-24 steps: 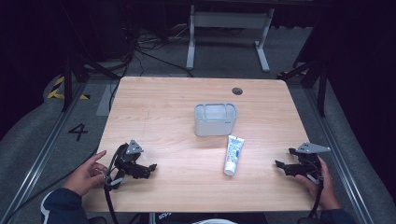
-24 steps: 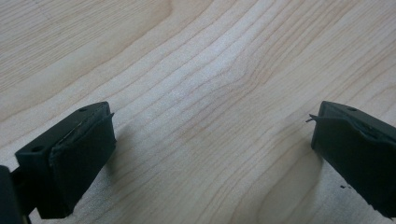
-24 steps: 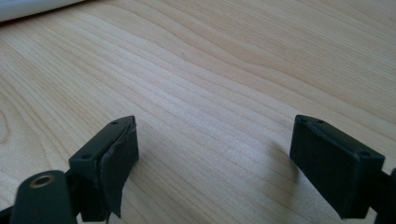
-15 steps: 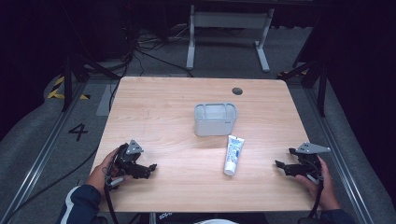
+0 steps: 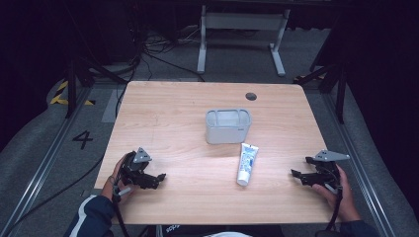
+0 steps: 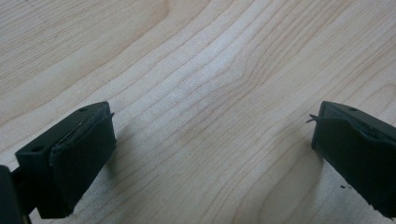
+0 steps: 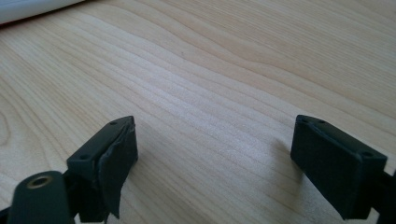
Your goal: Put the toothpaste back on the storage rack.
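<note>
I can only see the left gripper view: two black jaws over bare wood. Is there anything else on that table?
Observer: Yes. A white toothpaste tube lies flat near the middle of the table.
Operator: Is it on its own?
Observer: No, a pale grey bin stands just behind it, open at the top.
Operator: And the other hand?
Observer: The right gripper rests near the table's right edge, jaws apart, with nothing between them.
Operator: Which gripper is nearer the tube?
Observer: The right one looks somewhat nearer; the left gripper sits by the left front corner, also open.
</note>
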The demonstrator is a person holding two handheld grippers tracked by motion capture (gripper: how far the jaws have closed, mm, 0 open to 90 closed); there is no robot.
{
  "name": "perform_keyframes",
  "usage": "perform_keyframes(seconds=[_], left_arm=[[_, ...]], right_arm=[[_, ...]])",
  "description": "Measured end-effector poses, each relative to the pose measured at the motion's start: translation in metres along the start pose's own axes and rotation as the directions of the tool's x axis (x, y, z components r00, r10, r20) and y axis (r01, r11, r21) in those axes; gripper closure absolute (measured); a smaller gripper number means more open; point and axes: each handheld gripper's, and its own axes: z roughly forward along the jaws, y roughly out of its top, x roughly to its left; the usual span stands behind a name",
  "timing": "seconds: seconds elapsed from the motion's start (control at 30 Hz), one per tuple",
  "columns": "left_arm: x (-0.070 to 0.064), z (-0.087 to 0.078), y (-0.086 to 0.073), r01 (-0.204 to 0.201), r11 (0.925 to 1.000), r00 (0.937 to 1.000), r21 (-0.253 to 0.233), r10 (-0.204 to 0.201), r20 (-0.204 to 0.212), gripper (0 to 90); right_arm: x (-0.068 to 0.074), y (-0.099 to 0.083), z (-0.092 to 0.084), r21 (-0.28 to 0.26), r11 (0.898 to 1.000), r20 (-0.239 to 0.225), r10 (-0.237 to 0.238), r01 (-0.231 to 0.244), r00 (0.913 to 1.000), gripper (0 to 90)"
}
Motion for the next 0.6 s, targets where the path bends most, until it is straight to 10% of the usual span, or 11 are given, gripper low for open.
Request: perform_keyframes(seconds=[0.6], left_arm=[[0.0021,0.0009,0.0009,-0.014,0.9999,0.9997,-0.002,0.014,0.019,0.0]], right_arm=[[0.0032,0.0074,-0.0022,0.062,0.997,0.014,0.053,-0.054,0.9985,17.5]])
